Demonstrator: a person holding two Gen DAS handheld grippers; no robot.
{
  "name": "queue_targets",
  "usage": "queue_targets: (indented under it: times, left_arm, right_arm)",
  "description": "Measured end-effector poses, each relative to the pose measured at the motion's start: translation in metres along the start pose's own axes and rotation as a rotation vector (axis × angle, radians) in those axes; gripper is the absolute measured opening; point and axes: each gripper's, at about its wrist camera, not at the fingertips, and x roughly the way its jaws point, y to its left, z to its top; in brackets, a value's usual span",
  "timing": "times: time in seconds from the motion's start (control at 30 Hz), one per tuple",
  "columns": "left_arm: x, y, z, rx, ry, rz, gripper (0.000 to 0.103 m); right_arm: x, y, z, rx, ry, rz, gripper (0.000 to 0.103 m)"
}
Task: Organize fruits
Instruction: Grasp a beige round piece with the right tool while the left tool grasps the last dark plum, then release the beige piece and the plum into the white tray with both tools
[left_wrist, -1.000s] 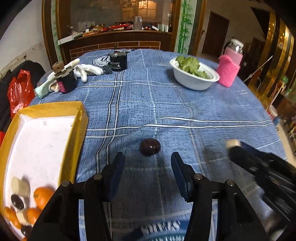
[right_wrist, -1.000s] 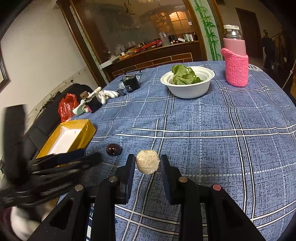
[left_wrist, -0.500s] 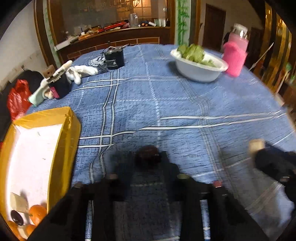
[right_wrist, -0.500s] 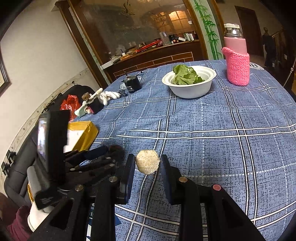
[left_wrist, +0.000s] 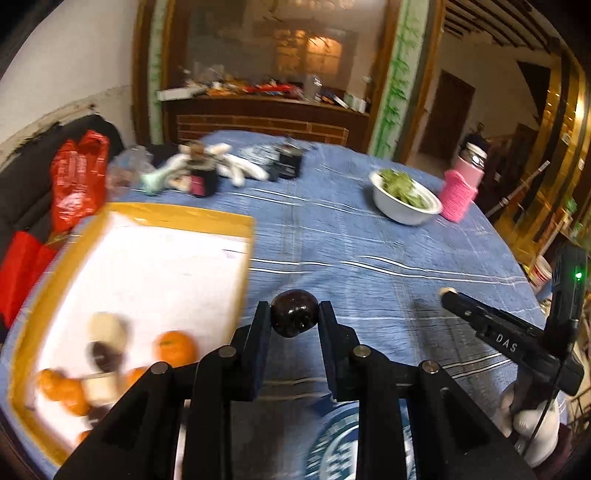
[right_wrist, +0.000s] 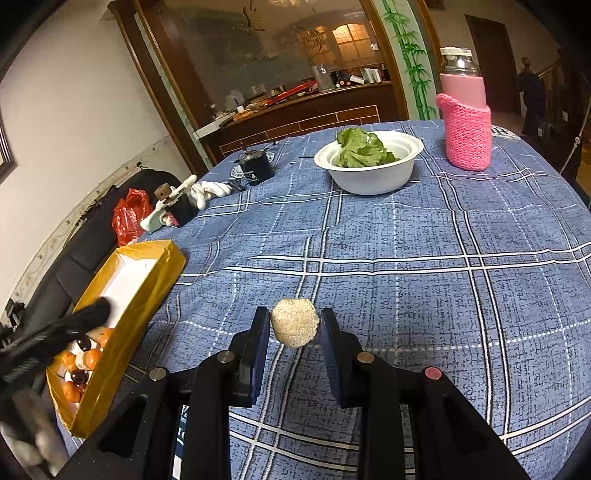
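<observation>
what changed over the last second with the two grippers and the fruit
The left gripper closed on the dark round fruit, lifted it off the blue tablecloth and swung left toward the yellow box. The right gripper stayed shut on the pale rough fruit, barely moving. The white bowl and pink bottle stayed put.

There are two grippers: the left gripper (left_wrist: 294, 318) holds one dark round fruit (left_wrist: 294, 317), and the right gripper (right_wrist: 294, 325) holds one pale rough ball (right_wrist: 294, 322). On the counter (right_wrist: 424, 280) sit one yellow box (right_wrist: 147, 282), one white bowl of green leaves (right_wrist: 369, 162) and one pink bottle (right_wrist: 466, 122). The box holds about four oranges (left_wrist: 174, 346), at least two dark fruits (right_wrist: 84, 341) and a few pale pieces (left_wrist: 107, 326), too blurry to count exactly.
</observation>
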Motion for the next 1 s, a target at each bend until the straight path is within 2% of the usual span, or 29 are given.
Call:
queue_targets:
  times: [0.07,0.27,0.4,0.63,0.83,1.0]
  left_arm:
    - [-0.016,0.022,-0.004,-0.028,-0.023,0.044,0.025]
    - [-0.049,0.087,-0.019,-0.144,-0.046,0.082,0.025]
    - [-0.057,0.121,-0.027,-0.219,-0.051,0.088,0.025]
    - [-0.057,0.153,-0.043,-0.312,-0.042,0.052,0.025]
    - [-0.048,0.178,-0.043,-0.361,-0.028,0.058,0.025]
    - [-0.034,0.193,-0.049,-0.405,0.007,0.047,0.025]
  right_arm:
    - [0.0,0.002,-0.003,-0.007,0.0,-0.011,0.03]
    - [-0.008,0.026,-0.017,-0.068,0.0,-0.052,0.03]
    - [-0.025,0.055,-0.027,-0.068,0.016,0.029,0.031]
    - [-0.035,0.148,-0.027,-0.229,0.062,0.145,0.031]
    - [-0.004,0.214,-0.028,-0.277,0.171,0.245,0.032]
    - [0.034,0.25,-0.037,-0.322,0.24,0.232,0.032]
